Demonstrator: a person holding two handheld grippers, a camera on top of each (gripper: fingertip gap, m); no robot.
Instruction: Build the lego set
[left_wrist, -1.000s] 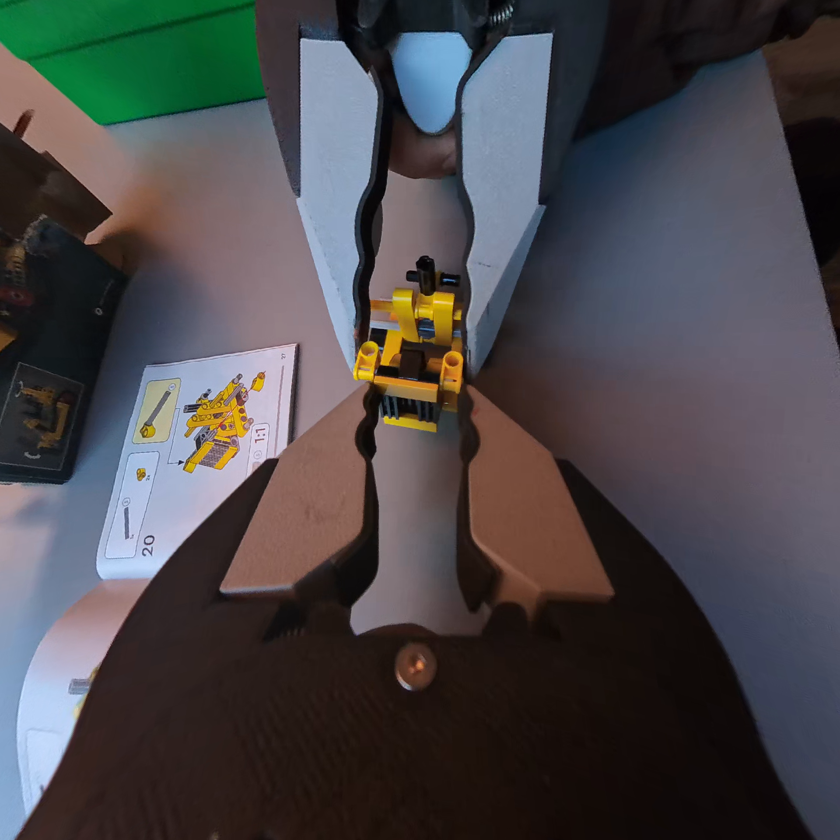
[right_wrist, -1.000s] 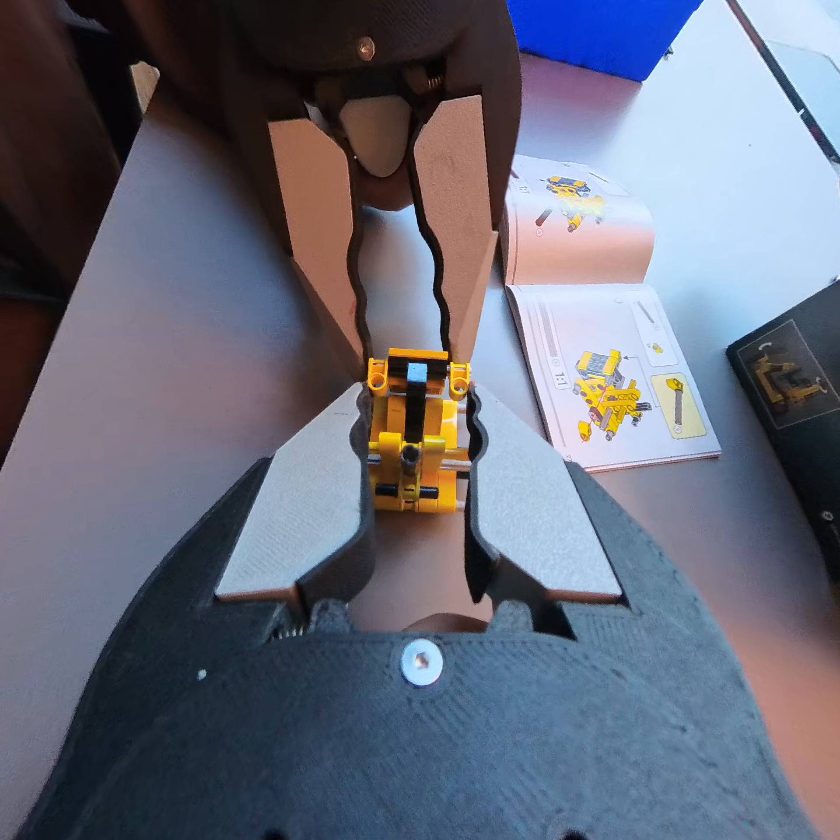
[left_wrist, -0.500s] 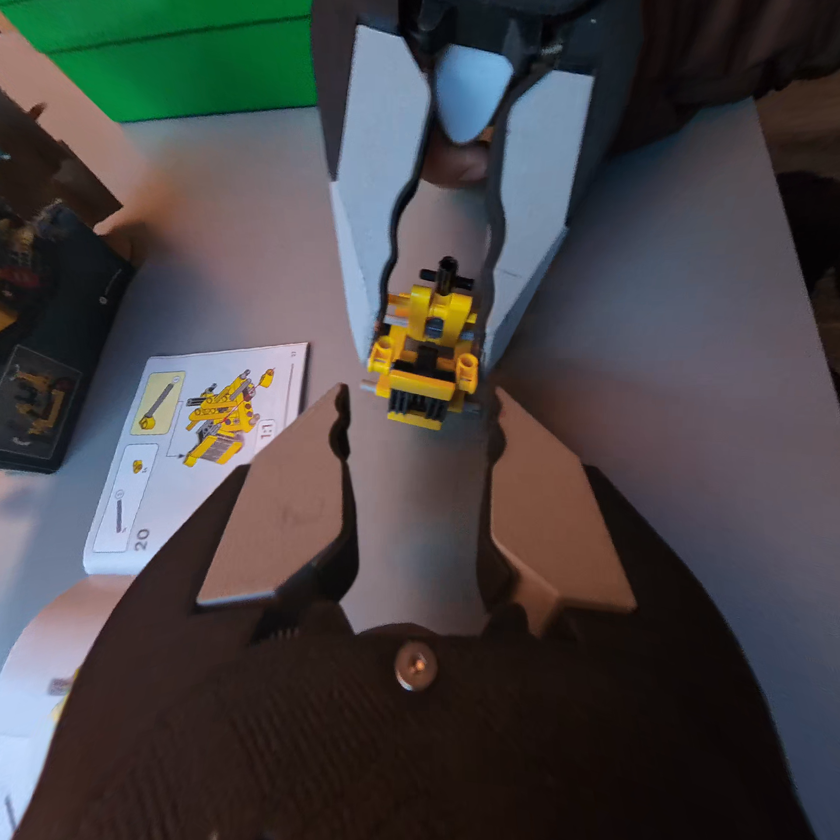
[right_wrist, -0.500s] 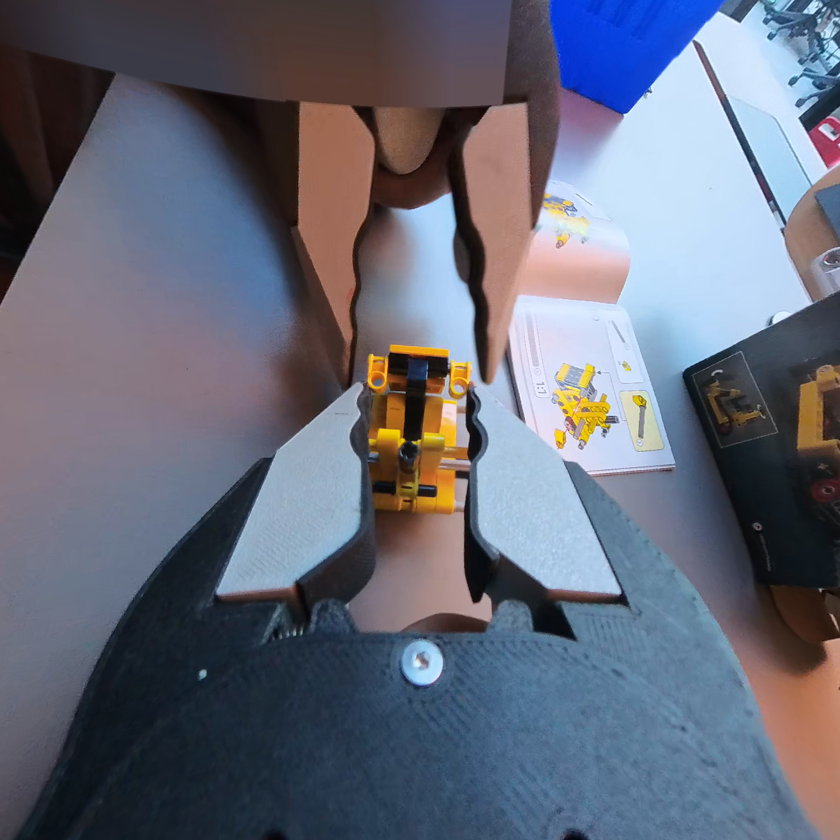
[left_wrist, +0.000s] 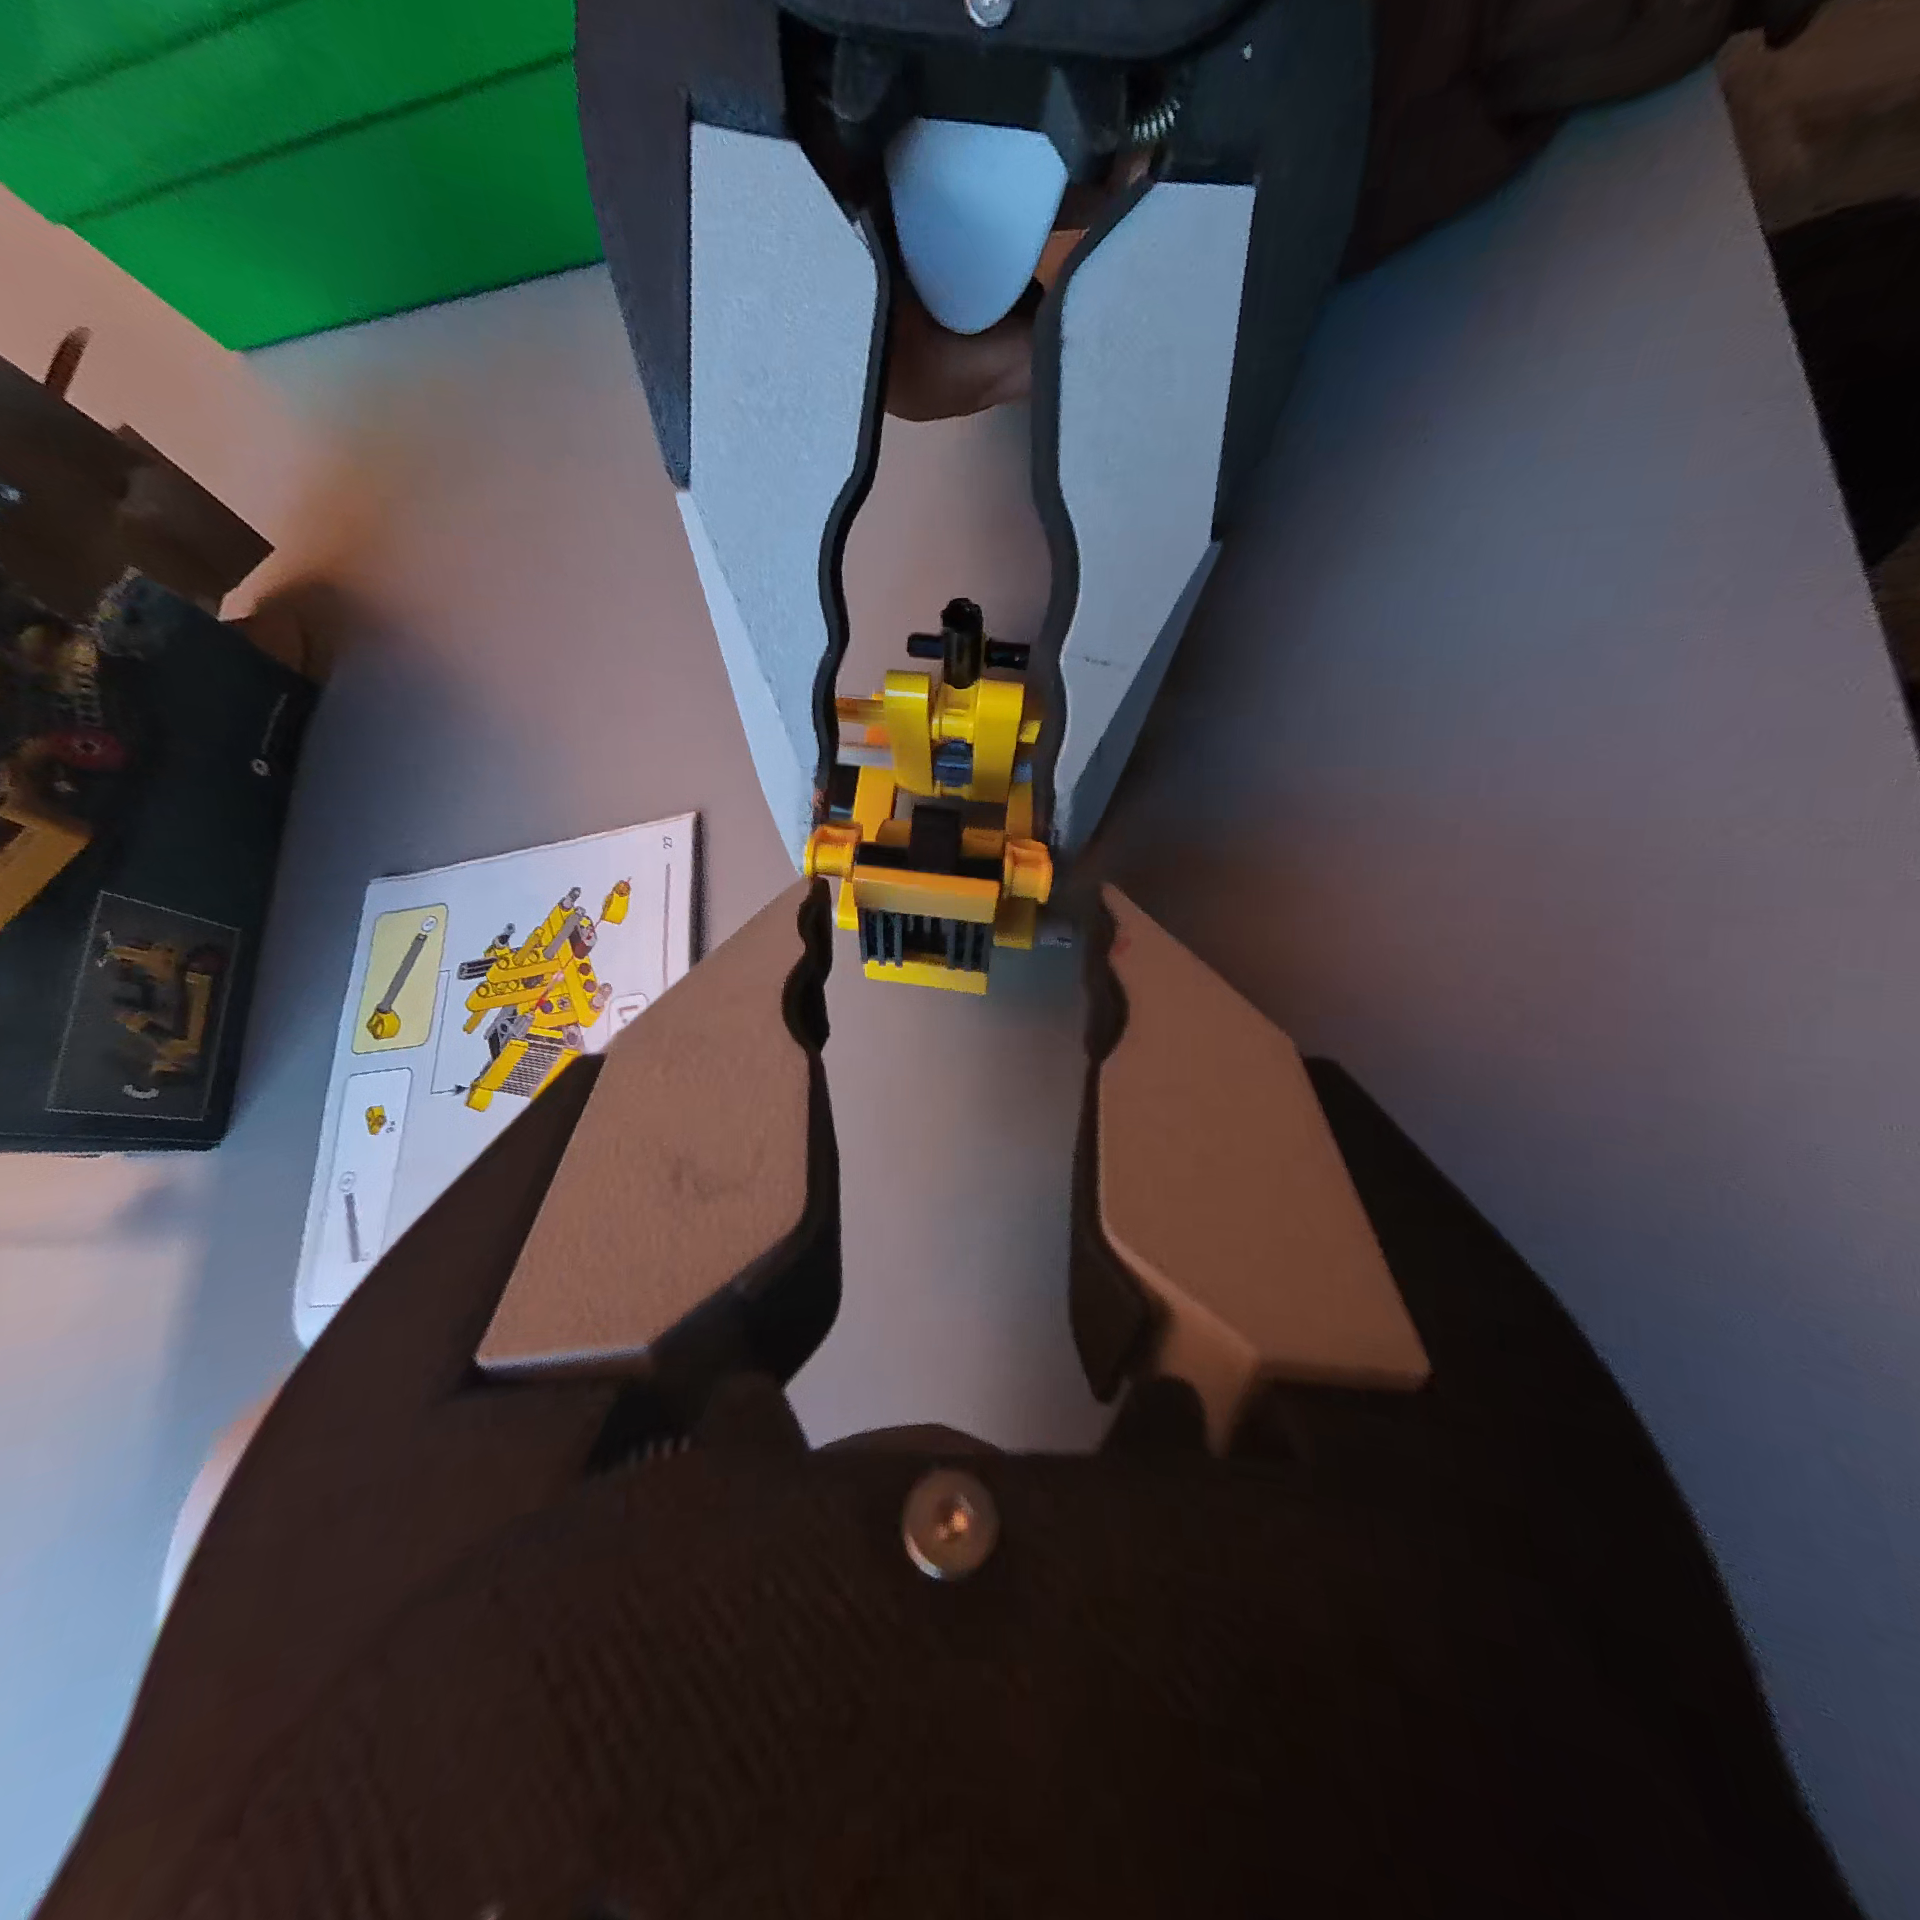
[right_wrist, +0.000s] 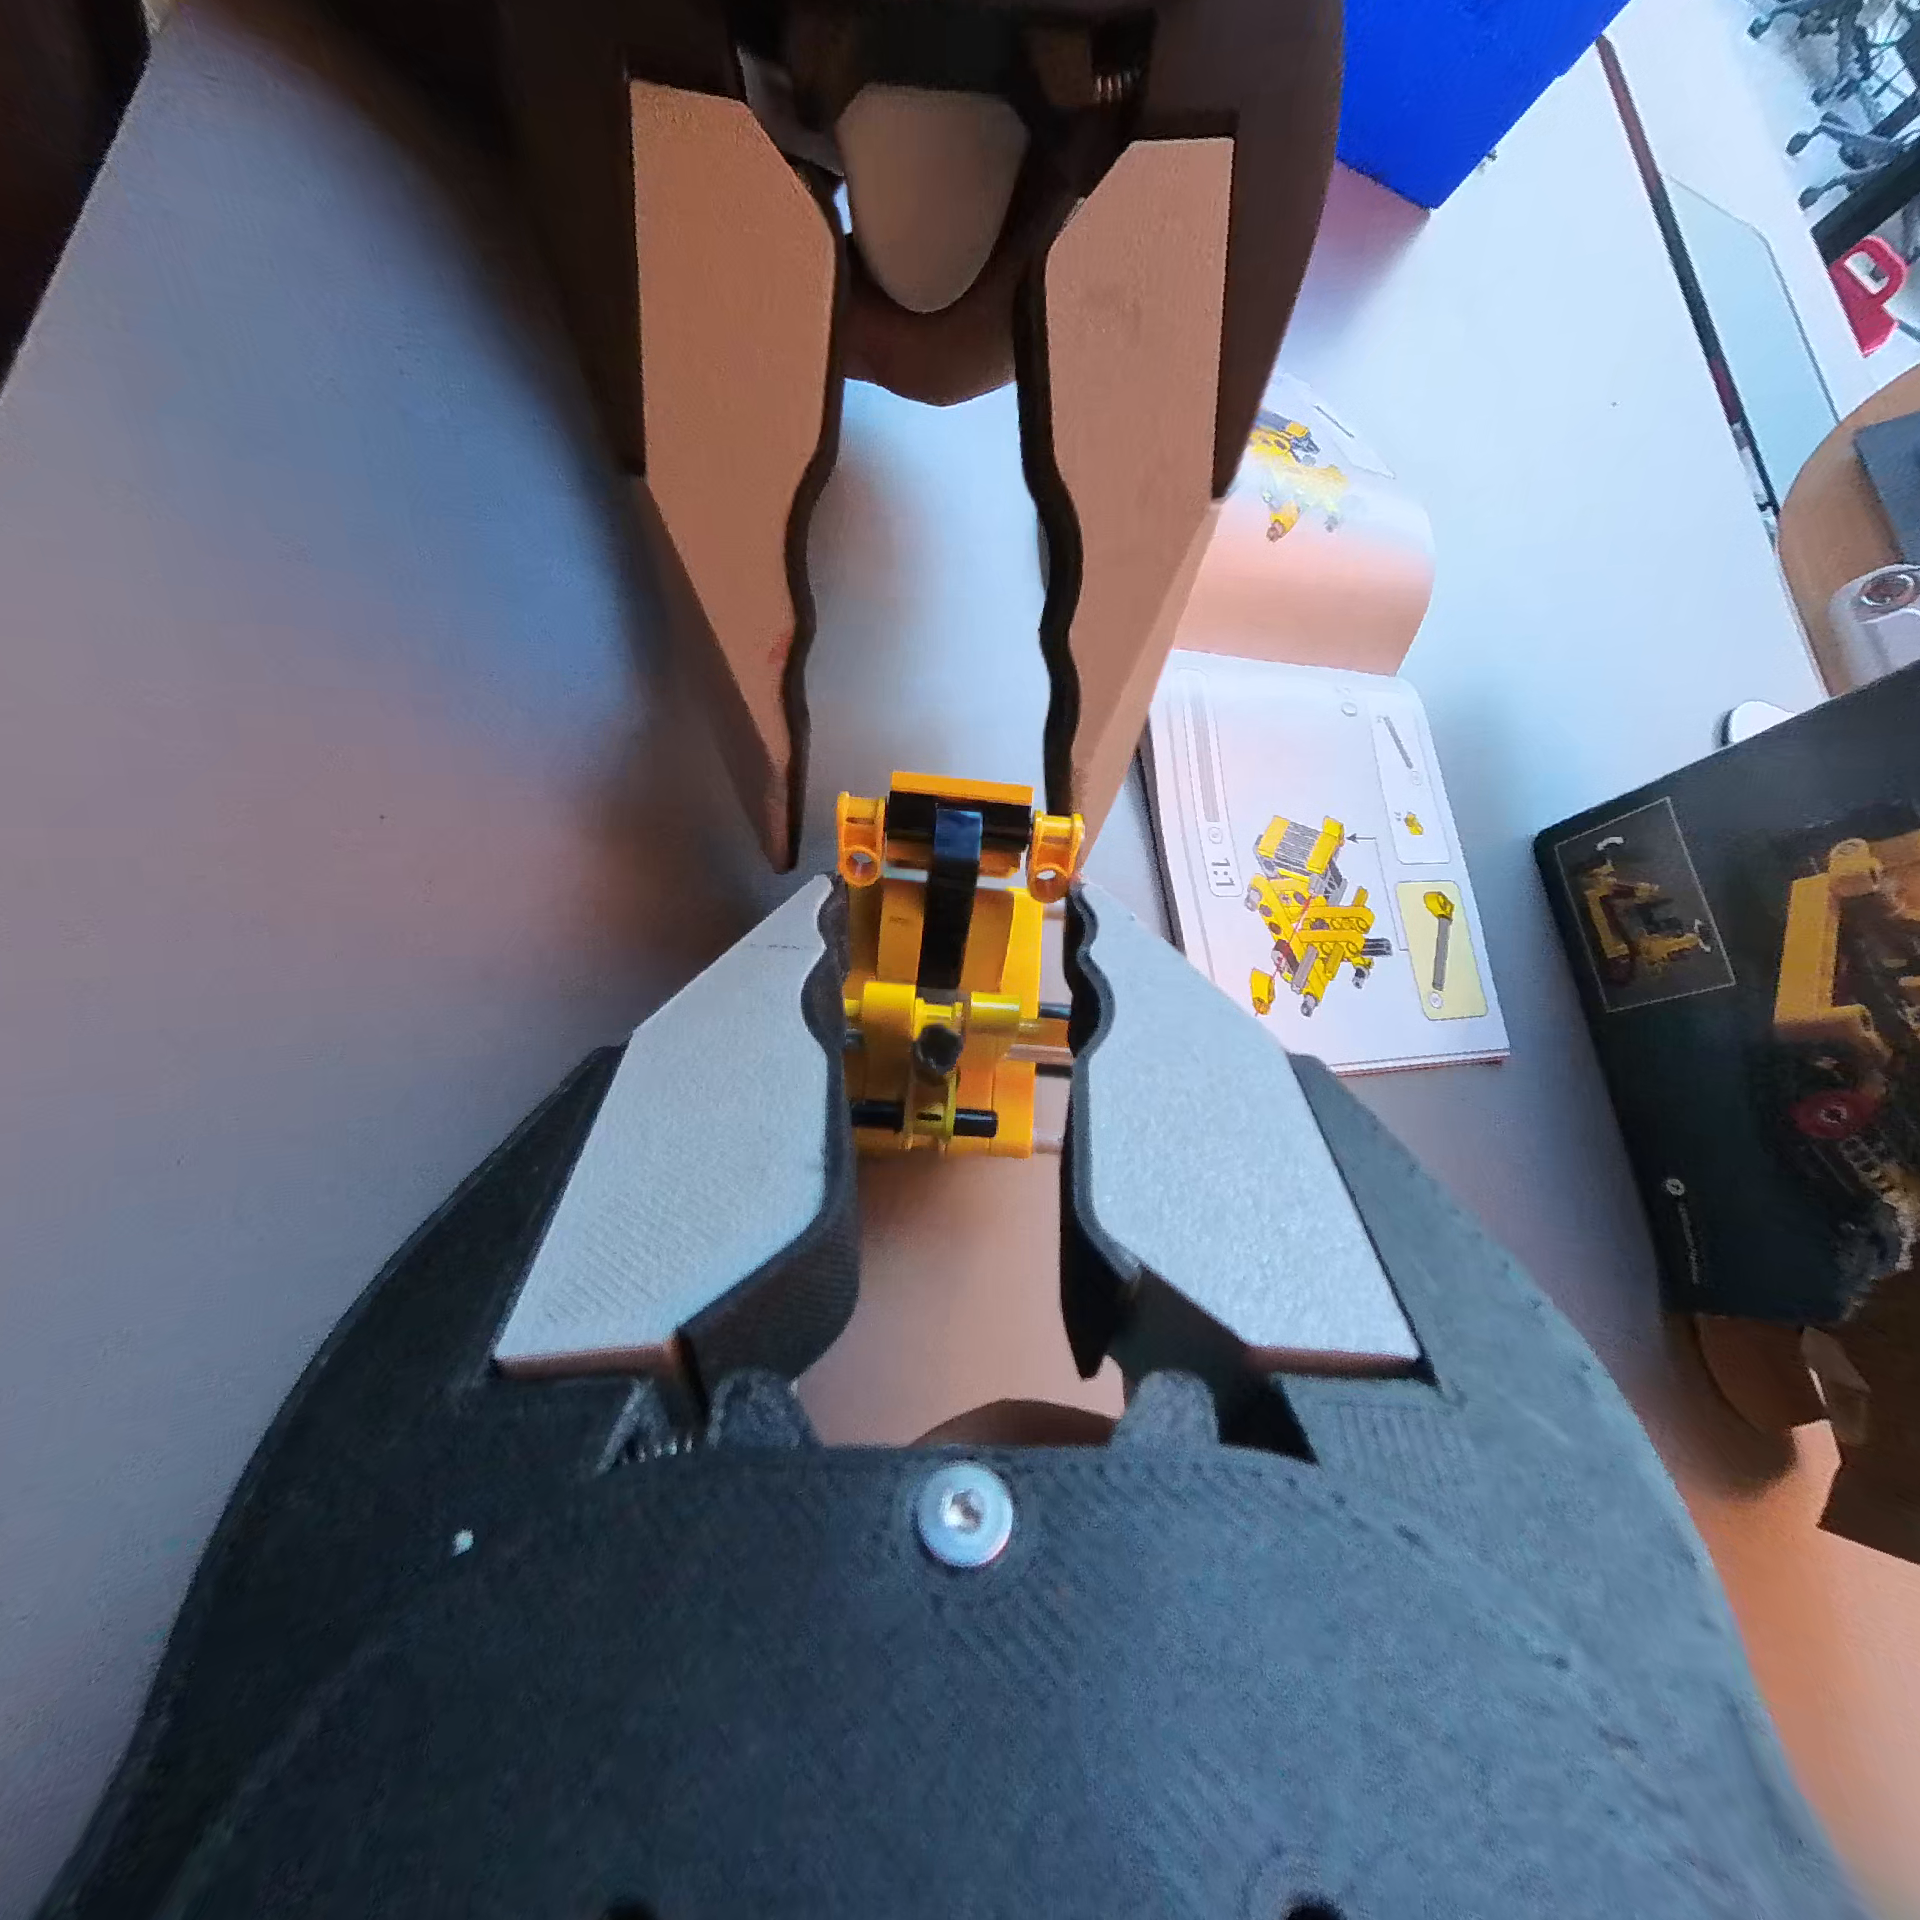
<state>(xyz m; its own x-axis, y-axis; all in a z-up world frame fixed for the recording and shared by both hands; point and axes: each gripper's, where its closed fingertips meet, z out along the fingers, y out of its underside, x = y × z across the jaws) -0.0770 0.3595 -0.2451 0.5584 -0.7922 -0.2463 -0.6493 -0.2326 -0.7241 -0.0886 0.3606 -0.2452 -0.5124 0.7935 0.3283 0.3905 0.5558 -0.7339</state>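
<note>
A small yellow and black lego model (right_wrist: 945, 1039) with a black grille at one end is held above the grey table (right_wrist: 312, 727). My right gripper (right_wrist: 956, 914) is shut on the model's sides. In the left wrist view the model (left_wrist: 935, 862) shows between the right gripper's fingers (left_wrist: 769, 520). My left gripper (left_wrist: 951, 925) is open, facing the right one, its tips on either side of the grille end with a small gap on each side. It also shows in the right wrist view (right_wrist: 930, 826).
An open instruction booklet (left_wrist: 499, 1018) lies on the table beside the grippers, also in the right wrist view (right_wrist: 1340, 883). A black set box (left_wrist: 125, 883) lies past it (right_wrist: 1766, 1039). A green bin (left_wrist: 260, 156) and a blue bin (right_wrist: 1455, 83) stand at the table ends. My two grippers' fingertips are within a few centimetres of each other.
My left gripper let go of the model, opened and backed off, then came close to the grille end again, still open. My right gripper kept its hold.
</note>
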